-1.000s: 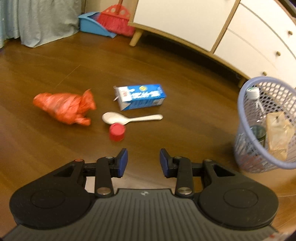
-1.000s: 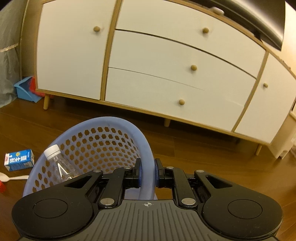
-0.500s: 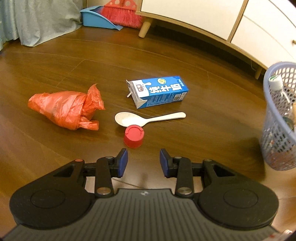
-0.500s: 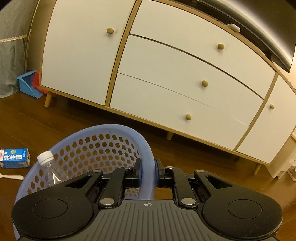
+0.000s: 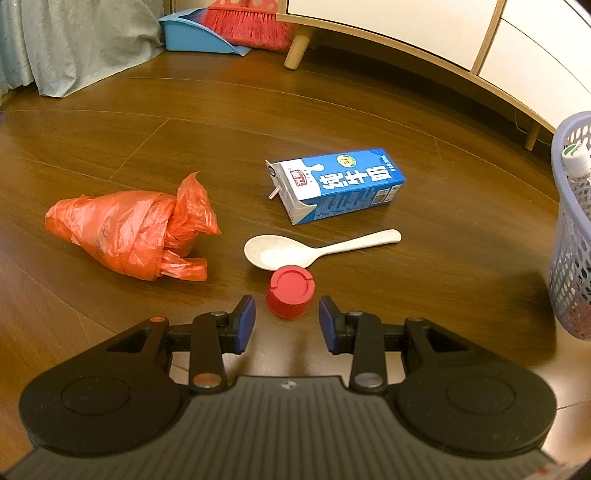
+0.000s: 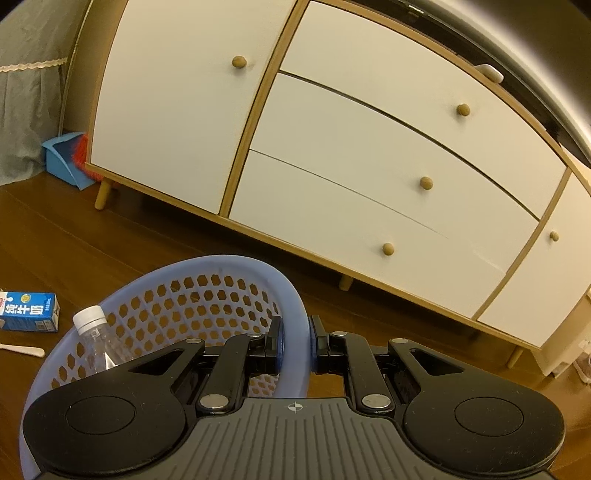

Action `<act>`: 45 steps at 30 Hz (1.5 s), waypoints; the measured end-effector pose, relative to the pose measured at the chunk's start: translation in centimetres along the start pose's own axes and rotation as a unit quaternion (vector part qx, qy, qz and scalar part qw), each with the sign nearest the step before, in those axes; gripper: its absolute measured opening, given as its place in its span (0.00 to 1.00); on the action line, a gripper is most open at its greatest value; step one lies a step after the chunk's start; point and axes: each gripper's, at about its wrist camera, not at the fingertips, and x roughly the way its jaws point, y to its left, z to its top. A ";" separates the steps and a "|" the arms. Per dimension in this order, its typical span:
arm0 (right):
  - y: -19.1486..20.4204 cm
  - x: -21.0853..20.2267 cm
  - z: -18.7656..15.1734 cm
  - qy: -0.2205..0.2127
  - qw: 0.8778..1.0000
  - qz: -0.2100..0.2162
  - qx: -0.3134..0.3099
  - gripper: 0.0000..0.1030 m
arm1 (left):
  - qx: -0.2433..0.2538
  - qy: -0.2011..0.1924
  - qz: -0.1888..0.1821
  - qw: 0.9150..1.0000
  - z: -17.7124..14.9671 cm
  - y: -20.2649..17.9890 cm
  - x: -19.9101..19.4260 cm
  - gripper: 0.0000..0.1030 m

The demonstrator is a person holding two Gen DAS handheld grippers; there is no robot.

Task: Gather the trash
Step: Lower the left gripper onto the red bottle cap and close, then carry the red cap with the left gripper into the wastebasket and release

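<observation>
Inside lavender basket [image 6: 221, 266]: clear bottle [image 6: 96, 343]; right gripper [image 6: 295, 345] clamps rim. Left gripper [image 5: 287, 320] spread wide near red cap [image 5: 290, 291].

A white sideboard [image 6: 369, 155] with round wooden knobs [image 6: 426, 182] stands on short wooden legs [image 6: 102, 195] along the far wall. At its left end a blue dustpan [image 5: 195, 35] holds a red brush [image 5: 247, 24]. Left again, grey cloth [image 5: 74, 40] hangs to the wooden floor [image 5: 184, 122].
</observation>
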 end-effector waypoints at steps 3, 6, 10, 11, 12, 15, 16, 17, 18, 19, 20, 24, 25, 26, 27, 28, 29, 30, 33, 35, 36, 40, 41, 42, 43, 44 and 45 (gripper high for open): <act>0.1 0.3 0.2 0.000 1.000 0.003 -0.005 0.10 | 0.008 0.001 0.000 1.000 0.1 -0.1 0.4 0.31; 0.1 0.5 0.3 -0.003 1.000 0.002 -0.012 0.10 | 0.019 0.004 0.003 1.000 0.3 -0.3 0.9 0.32; 0.2 0.6 0.1 -0.008 1.000 0.002 -0.019 0.10 | 0.028 0.008 0.006 1.000 0.4 -0.6 1.9 0.32; 0.1 0.6 0.1 -0.009 1.000 0.003 -0.020 0.10 | 0.030 0.009 0.007 0.999 0.4 -0.6 2.2 0.32; 0.1 0.7 0.1 -0.009 1.000 0.003 -0.022 0.10 | 0.032 0.011 0.009 0.999 0.4 -0.6 2.4 0.32; 0.1 0.7 0.0 -0.010 1.000 0.003 -0.023 0.10 | 0.038 0.012 0.011 0.999 0.4 -0.9 3.0 0.32; 0.1 0.7 -0.1 -0.011 1.000 0.003 -0.024 0.10 | 0.039 0.012 0.010 0.999 0.5 -1.0 3.2 0.32; 0.1 0.7 -0.1 -0.011 1.000 0.003 -0.024 0.10 | 0.041 0.013 0.010 0.999 0.5 -1.1 3.4 0.32; 0.1 0.6 -0.1 -0.011 1.000 0.002 -0.025 0.10 | 0.044 0.013 0.011 0.999 0.5 -1.2 3.5 0.32; 0.1 0.6 -0.1 -0.012 1.000 0.002 -0.025 0.10 | 0.049 0.012 0.012 0.999 0.5 -1.4 3.6 0.32; 0.1 0.6 -0.2 -0.011 1.000 0.001 -0.024 0.10 | 0.053 0.011 0.014 0.998 0.5 -1.5 3.7 0.31; 0.0 0.5 -0.4 -0.010 1.000 -0.002 -0.021 0.10 | 0.067 0.009 0.013 0.998 0.5 -1.9 3.8 0.26; 0.0 0.5 -0.3 -0.010 1.000 -0.002 -0.020 0.10 | 0.069 0.008 0.011 0.998 0.5 -2.0 3.7 0.26; 0.0 0.5 -0.4 -0.010 1.000 -0.002 -0.021 0.10 | 0.071 0.006 0.011 0.997 0.5 -2.0 3.6 0.26; 0.0 0.5 -0.3 -0.010 1.000 -0.002 -0.021 0.10 | 0.071 0.005 0.010 0.997 0.5 -2.0 3.4 0.26; 0.0 0.5 -0.4 -0.009 1.000 -0.002 -0.021 0.10 | 0.071 0.003 0.009 0.997 0.5 -2.0 3.2 0.26; 0.0 0.5 -0.4 -0.009 1.000 -0.001 -0.020 0.10 | 0.071 0.001 0.005 0.997 0.5 -2.0 2.8 0.26; 0.0 0.5 -0.3 -0.009 1.000 -0.001 -0.018 0.10 | 0.073 -0.002 0.002 0.997 0.6 -2.1 2.5 0.26; -0.1 0.4 -0.4 -0.010 1.000 0.000 -0.013 0.10 | 0.079 -0.015 -0.005 0.997 0.9 -2.4 0.9 0.26; -0.1 0.2 -0.4 -0.011 1.000 0.001 -0.012 0.10 | 0.078 -0.024 -0.011 0.997 1.3 -2.6 -0.2 0.26; -0.1 0.2 -0.5 -0.012 1.000 0.002 -0.012 0.10 | 0.078 -0.030 -0.014 0.996 1.5 -2.7 -0.9 0.26; -0.3 0.2 -0.5 -0.015 1.000 0.005 -0.013 0.10 | 0.076 -0.051 -0.033 0.995 2.4 -3.7 -3.4 0.26; -0.4 0.3 -0.5 -0.014 1.000 0.005 -0.012 0.10 | 0.077 -0.057 -0.039 0.995 2.7 -4.2 -4.1 0.26; -0.5 0.3 -0.5 -0.013 1.000 0.005 -0.010 0.10 | 0.079 -0.064 -0.046 0.994 2.9 -4.7 -4.9 0.26; -0.6 0.4 -0.5 -0.012 1.000 0.005 -0.007 0.10 | 0.082 -0.071 -0.054 0.993 3.2 -5.3 -5.6 0.26; -0.7 0.4 -0.5 -0.011 1.000 0.004 -0.005 0.10 | 0.085 -0.078 -0.064 0.991 3.4 -6.0 -6.3 0.26; -0.7 0.4 -0.5 -0.011 1.000 0.004 -0.004 0.10 | 0.088 -0.085 -0.073 0.990 3.7 -6.7 -6.9 0.26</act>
